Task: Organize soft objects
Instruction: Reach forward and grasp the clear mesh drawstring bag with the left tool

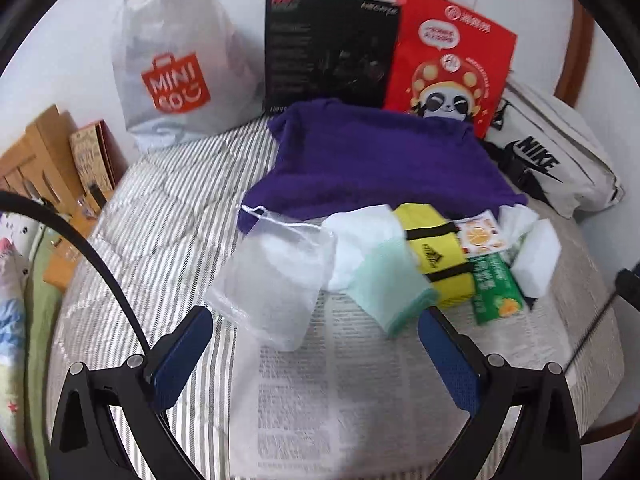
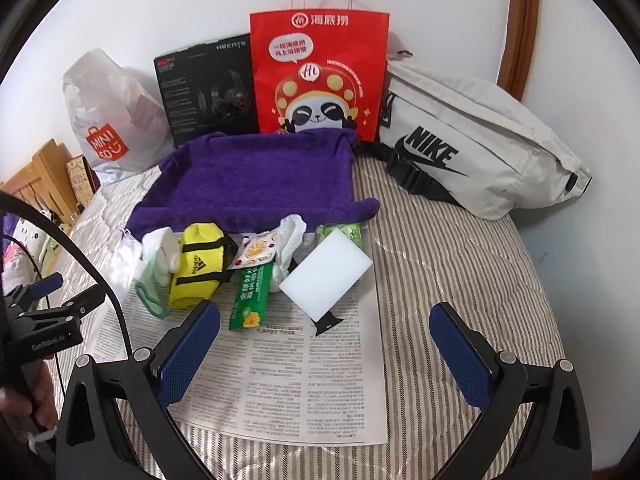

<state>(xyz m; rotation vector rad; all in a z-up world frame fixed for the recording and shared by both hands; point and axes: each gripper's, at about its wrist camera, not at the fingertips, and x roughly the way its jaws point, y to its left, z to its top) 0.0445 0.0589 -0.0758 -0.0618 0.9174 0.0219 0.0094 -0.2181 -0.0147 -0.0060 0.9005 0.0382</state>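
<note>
A purple towel tray (image 1: 372, 156) (image 2: 256, 176) sits at the back of a striped bed. In front of it, on a newspaper (image 2: 280, 372), lie a clear mesh pouch (image 1: 276, 276), a white sock (image 1: 360, 236), a mint green cloth (image 1: 384, 284), a yellow mini duffel (image 1: 436, 252) (image 2: 198, 268), a green packet (image 1: 496, 284) (image 2: 252, 294), an orange-print sachet (image 2: 256, 254) and a white sponge block (image 1: 536, 260) (image 2: 328, 272). My left gripper (image 1: 316, 356) is open and empty, just short of the pouch and mint cloth. My right gripper (image 2: 326, 352) is open and empty over the newspaper.
Against the wall stand a Miniso plastic bag (image 1: 176, 60), a black headset box (image 1: 328, 48), and a red panda paper bag (image 2: 320, 76). A white Nike waist bag (image 2: 472, 140) lies at right. Wooden furniture (image 1: 36, 168) stands left of the bed.
</note>
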